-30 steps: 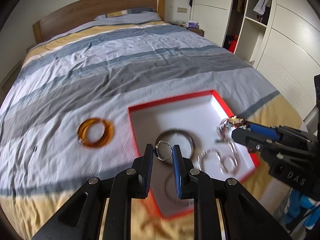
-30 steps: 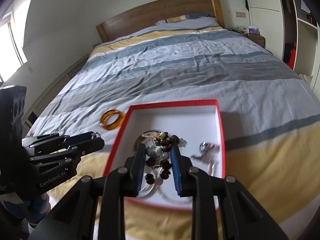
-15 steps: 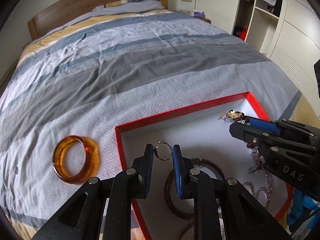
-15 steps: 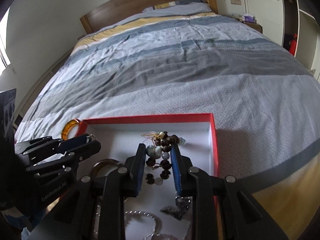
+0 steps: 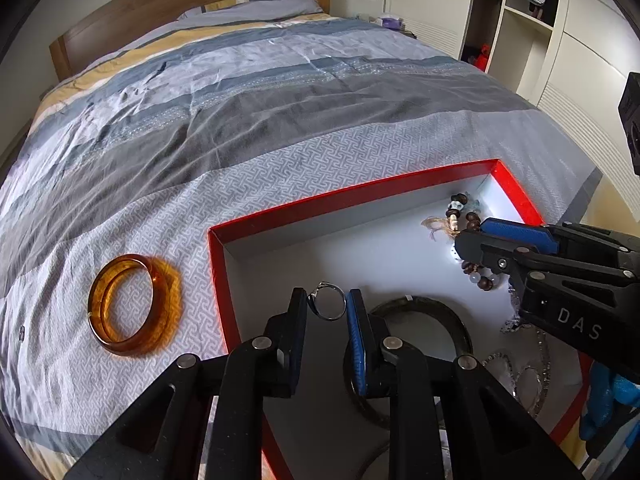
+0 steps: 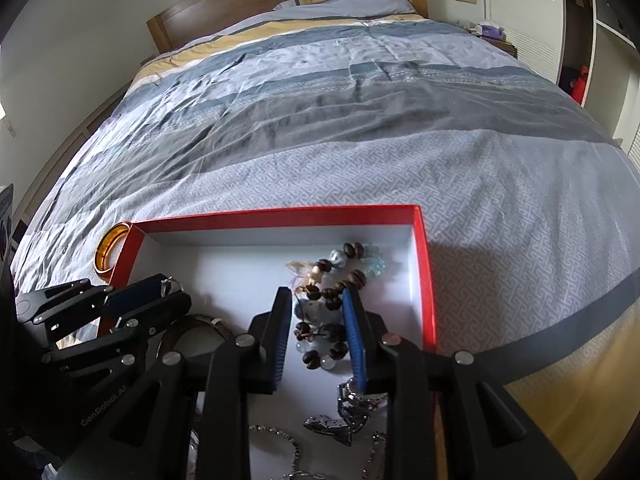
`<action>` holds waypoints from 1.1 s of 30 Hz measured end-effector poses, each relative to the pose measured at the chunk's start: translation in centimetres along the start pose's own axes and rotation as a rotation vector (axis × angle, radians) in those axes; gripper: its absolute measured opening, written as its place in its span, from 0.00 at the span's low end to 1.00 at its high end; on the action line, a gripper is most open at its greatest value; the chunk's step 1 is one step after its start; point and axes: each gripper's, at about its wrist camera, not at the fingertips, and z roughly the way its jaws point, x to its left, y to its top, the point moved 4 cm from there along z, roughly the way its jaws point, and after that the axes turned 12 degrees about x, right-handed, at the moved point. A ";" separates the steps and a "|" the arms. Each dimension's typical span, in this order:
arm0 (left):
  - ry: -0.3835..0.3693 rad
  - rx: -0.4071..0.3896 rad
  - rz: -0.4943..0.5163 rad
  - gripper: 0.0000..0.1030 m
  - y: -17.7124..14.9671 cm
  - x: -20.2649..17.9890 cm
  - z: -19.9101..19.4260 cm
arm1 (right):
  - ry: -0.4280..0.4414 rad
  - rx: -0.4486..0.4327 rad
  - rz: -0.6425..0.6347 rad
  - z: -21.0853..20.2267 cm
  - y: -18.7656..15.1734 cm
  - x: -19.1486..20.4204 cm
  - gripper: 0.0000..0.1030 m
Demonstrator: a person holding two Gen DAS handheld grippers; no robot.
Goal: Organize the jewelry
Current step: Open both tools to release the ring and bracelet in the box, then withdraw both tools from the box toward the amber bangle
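A red-rimmed white box (image 5: 304,210) lies on the bed, also in the right wrist view (image 6: 276,213). My left gripper (image 5: 327,308) is shut on a small silver ring (image 5: 328,306) above the box's left part. My right gripper (image 6: 314,298) is open; the beaded bracelet (image 6: 340,276) lies on the box floor between and beyond its fingers, also seen in the left wrist view (image 5: 466,218). An amber bangle (image 5: 132,304) lies on the bedspread left of the box.
The box also holds a dark bangle (image 5: 424,312) and silver chains (image 5: 528,364). The striped bedspread (image 5: 260,100) runs to a wooden headboard (image 5: 160,4). White wardrobes (image 5: 560,40) stand at the right.
Both grippers moved forward and lower over the box. My right gripper opened and the beaded bracelet now rests on the box floor near the far right corner. The left still holds the ring.
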 end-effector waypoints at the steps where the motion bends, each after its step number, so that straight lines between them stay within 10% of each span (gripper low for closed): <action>1: -0.004 0.004 0.002 0.21 -0.1 -0.1 -0.1 | -0.002 0.001 0.003 -0.1 -0.1 -0.1 0.25; 7: 0.001 -0.002 0.001 0.40 -0.9 -0.4 -1.4 | -0.008 0.005 0.024 -1.1 -1.0 -0.6 0.27; 33: 0.068 -0.099 -0.079 0.49 -12.2 -0.4 -14.5 | 0.016 -0.070 0.113 -11.3 -10.5 4.9 0.33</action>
